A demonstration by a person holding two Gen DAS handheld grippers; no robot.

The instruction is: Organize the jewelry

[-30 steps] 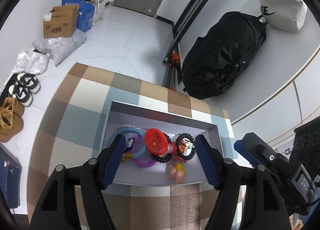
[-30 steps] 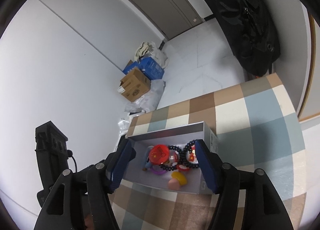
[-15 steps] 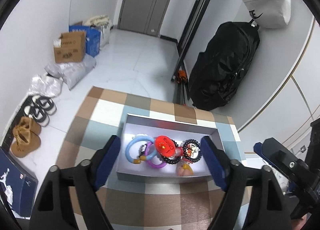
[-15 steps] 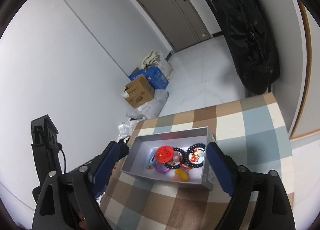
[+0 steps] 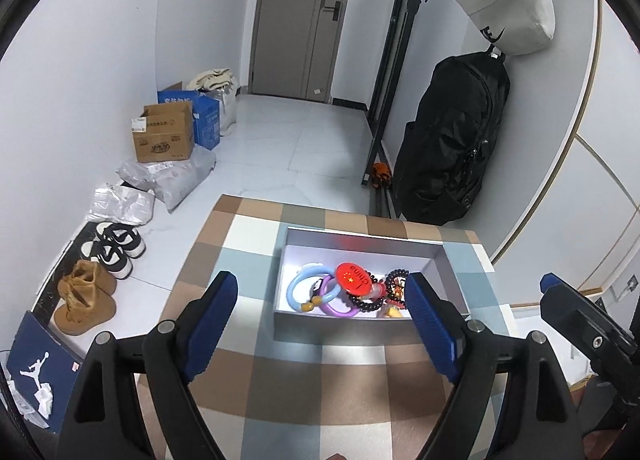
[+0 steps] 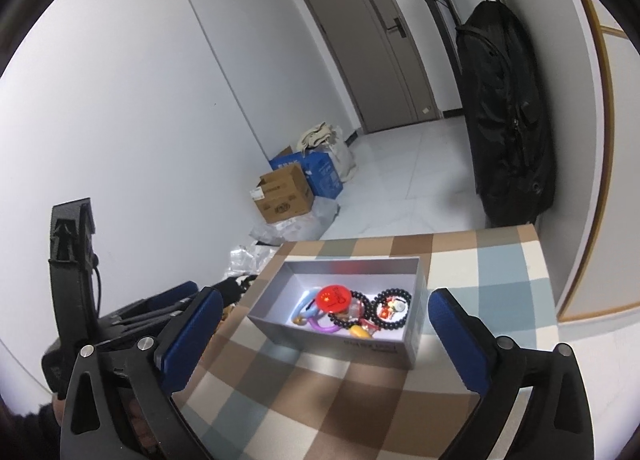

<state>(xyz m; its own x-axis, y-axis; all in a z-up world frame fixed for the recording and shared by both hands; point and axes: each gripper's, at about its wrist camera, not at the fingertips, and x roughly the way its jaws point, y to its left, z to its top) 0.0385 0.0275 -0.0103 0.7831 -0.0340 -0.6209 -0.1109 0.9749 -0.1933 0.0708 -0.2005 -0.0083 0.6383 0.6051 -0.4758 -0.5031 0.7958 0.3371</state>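
Left wrist view: red badge (image 5: 352, 279) reads "China"; left jaws apart, right jaws opening, both empty.

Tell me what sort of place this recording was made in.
Most likely the entrance hall of a home. A closed door ends a tiled floor, shoes line the wall beside a cardboard box, and a black backpack hangs nearby. The jewelry box sits on a checked tablecloth.

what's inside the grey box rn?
Grey box holds a blue bangle, purple bangle, red China badge and black bead bracelets. Whatever lies beneath the pile is covered.
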